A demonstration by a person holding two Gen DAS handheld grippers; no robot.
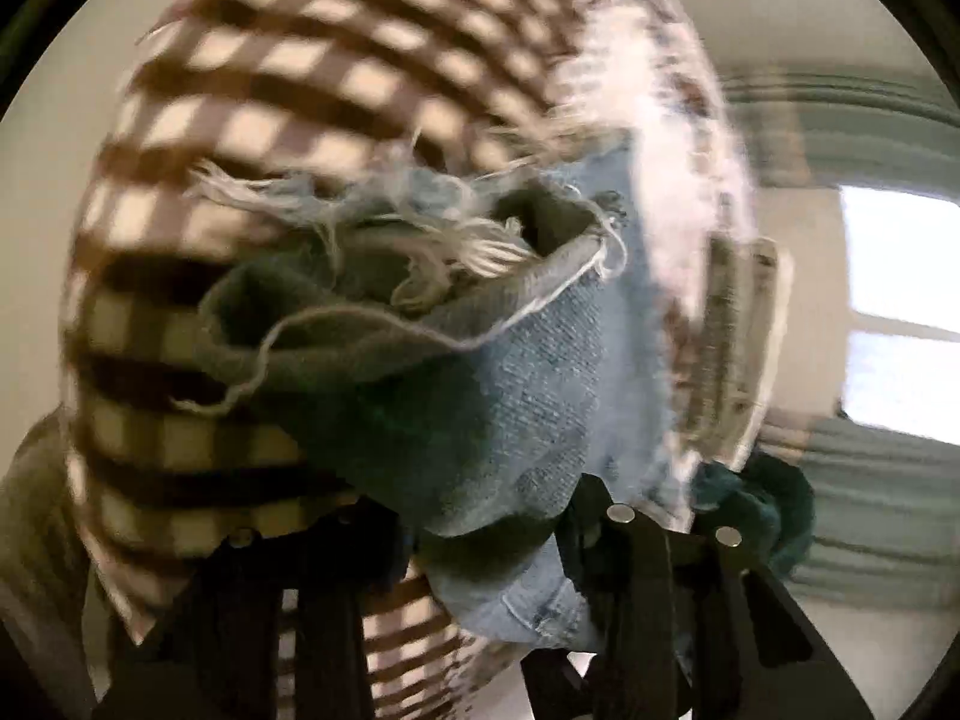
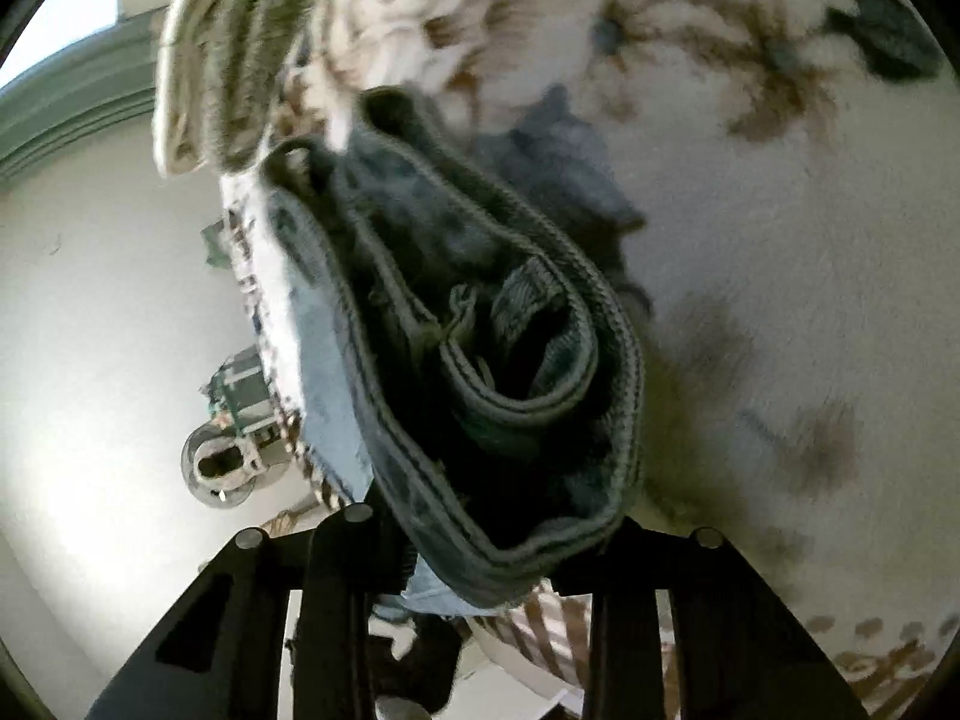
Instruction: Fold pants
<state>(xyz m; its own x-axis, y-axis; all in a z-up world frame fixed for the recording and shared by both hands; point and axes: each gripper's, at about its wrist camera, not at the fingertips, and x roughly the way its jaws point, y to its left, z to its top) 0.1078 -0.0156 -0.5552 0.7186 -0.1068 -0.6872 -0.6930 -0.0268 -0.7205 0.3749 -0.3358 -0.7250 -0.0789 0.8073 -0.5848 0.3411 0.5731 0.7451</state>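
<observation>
Light-blue denim pants (image 1: 540, 360), frayed hem, clamped in the left gripper (image 1: 486, 546) above a brown checked cloth (image 1: 252, 90). Right gripper (image 2: 486, 546) grips the folded waistband (image 2: 510, 396) over a floral spread (image 2: 750, 210). 2 grippers, both clamped on denim.

The pants (image 1: 528, 372) were light-blue denim, bunched and lifted off the surface rather than lying flat. In my left view a frayed hem with loose white threads opened toward the camera, its inner face shadowed green-grey. In my right view the pants (image 2: 480, 348) showed the stitched waistband doubled into nested loops, a belt loop visible at its centre. Both views were motion-blurred.
</observation>
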